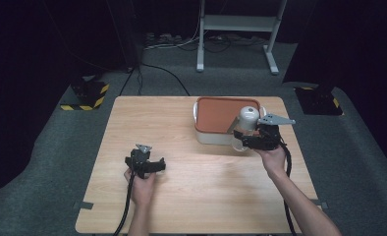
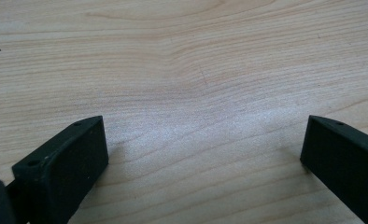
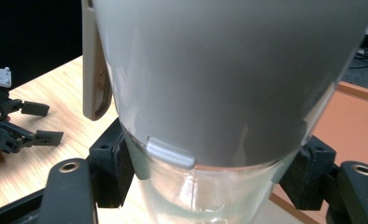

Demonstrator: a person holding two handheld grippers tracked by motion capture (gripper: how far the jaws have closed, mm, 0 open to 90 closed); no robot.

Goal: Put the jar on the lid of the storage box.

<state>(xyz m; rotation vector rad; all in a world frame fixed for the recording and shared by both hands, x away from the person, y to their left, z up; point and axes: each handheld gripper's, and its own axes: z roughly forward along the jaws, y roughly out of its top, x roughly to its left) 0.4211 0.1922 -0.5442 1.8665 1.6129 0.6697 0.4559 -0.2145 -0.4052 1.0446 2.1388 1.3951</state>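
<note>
My right gripper [image 1: 249, 139] [image 3: 210, 175] is shut on a jar [image 1: 245, 125] [image 3: 219, 93] with a clear glass body, a pale grey lid and a beige strap [image 3: 94, 79] down its side. The jaws clamp the glass just under the lid. The jar hangs at the front right edge of a white tub with an orange lid [image 1: 220, 114] [image 3: 355, 121]. On the left of the wooden table [image 1: 191, 191] my left gripper [image 1: 155, 166] [image 2: 203, 144] [image 3: 35, 123] rests low, open, with bare wood between its jaws.
A white desk frame [image 1: 235, 24] and loose cables [image 1: 181, 44] stand on the grey floor behind the table. Yellow-and-black striped bases [image 1: 86, 96] sit off the far corners. The table's front and middle are bare wood.
</note>
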